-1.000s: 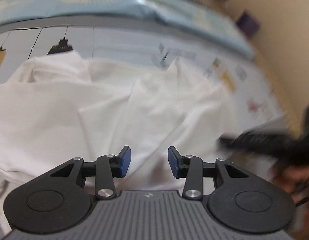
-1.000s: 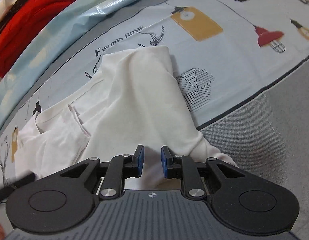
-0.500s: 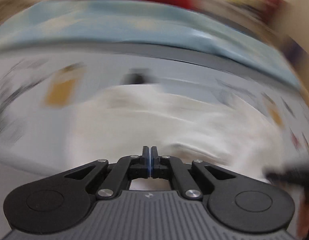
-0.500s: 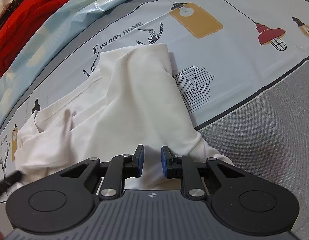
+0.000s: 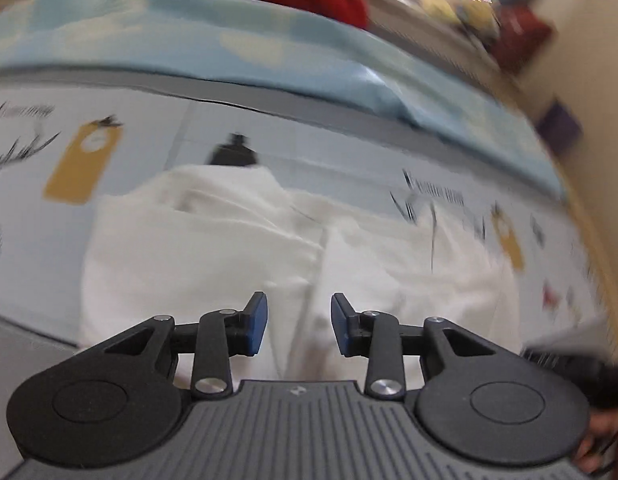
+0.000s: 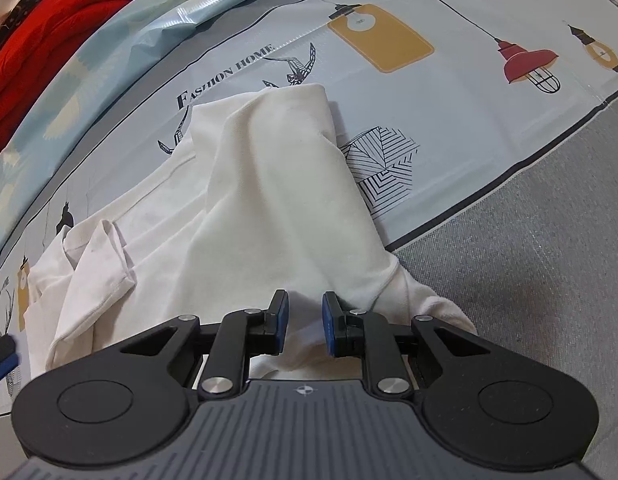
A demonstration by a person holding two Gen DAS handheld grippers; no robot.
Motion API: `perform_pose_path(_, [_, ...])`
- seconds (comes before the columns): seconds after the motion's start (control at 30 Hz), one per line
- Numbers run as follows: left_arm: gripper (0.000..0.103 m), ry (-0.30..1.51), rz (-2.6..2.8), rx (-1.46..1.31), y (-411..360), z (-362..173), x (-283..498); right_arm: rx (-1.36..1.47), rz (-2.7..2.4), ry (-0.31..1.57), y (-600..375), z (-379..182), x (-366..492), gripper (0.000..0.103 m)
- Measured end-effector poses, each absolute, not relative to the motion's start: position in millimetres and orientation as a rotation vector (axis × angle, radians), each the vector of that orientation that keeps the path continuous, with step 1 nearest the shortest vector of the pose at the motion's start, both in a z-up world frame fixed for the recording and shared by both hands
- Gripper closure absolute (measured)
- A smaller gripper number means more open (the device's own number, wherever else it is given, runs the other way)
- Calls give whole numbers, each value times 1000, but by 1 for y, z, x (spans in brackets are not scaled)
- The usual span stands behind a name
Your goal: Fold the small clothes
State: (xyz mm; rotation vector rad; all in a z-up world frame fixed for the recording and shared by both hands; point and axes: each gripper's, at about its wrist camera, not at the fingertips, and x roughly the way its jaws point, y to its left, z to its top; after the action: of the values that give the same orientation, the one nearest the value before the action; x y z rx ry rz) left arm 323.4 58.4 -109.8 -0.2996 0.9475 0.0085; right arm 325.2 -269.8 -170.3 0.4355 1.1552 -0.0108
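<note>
A small white garment (image 6: 261, 208) lies crumpled on a printed pale cloth (image 6: 489, 92), its near edge hanging onto the grey surface. It also shows in the left wrist view (image 5: 213, 256), blurred. My right gripper (image 6: 305, 322) is open, its blue-padded fingertips just above the garment's near edge, holding nothing. My left gripper (image 5: 299, 322) is open over the garment's near edge, with a seam running between its fingers. Its tip shows in the right wrist view (image 6: 1, 360) at the far left.
A light blue plastic sheet (image 6: 121, 52) runs along the back of the printed cloth. Red clothes (image 6: 53, 40) are piled behind it. Grey fabric surface (image 6: 549, 280) lies to the right and in front. A beige wall (image 5: 597, 80) stands at the right.
My left gripper shut half a second ago, swung left across the garment, and is now open again. A sleeve on the left side now lies folded over. My right gripper stayed open and nearly still.
</note>
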Motion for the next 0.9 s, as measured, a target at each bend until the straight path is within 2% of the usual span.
perform_pose_path(0.03, [63,941,-8,-234,45,-110,325,440,-13,1155,-270,-170,325,84])
perform_pose_path(0.1, [42,909,-40,-102,20,-111,323,456,-23,1152,-272,-169,324,84])
perform_pose_path(0.17, [37,883,-43,11,1,-118,314,471,-32,1153,-274,-169,321,84])
perform_pose_path(0.37, [38,853,-40,262,-32,-148,313,598,-128,1163,-288,-168,308,83])
perform_pose_path(0.43, [38,834,-38,334,-39,-152,312,660,-192,1180,-294,-169,301,77])
perform_pose_path(0.47, [41,823,-32,355,-40,-153,311,686,-219,1188,-297,-171,297,74])
perform_pose_path(0.53, [53,823,-24,376,-40,-156,313,732,-252,1204,-301,-176,291,74])
perform_pose_path(0.57, [63,835,-23,382,-39,-158,313,757,-266,1211,-303,-179,289,74])
perform_pose_path(0.6, [77,846,-20,393,-38,-159,313,788,-273,1210,-305,-182,288,74])
perform_pose_path(0.67, [89,849,1,432,-36,-162,313,827,-278,1201,-308,-185,286,74])
perform_pose_path(0.73, [95,836,38,418,-27,-158,314,846,-284,1189,-309,-185,286,74])
perform_pose_path(0.83, [96,761,108,213,3,-123,314,858,-294,1172,-311,-186,290,77])
perform_pose_path(0.87, [95,691,160,59,22,-101,310,860,-301,1163,-312,-186,291,90])
perform_pose_path(0.9, [90,618,220,-104,43,-83,302,862,-306,1153,-314,-186,292,101])
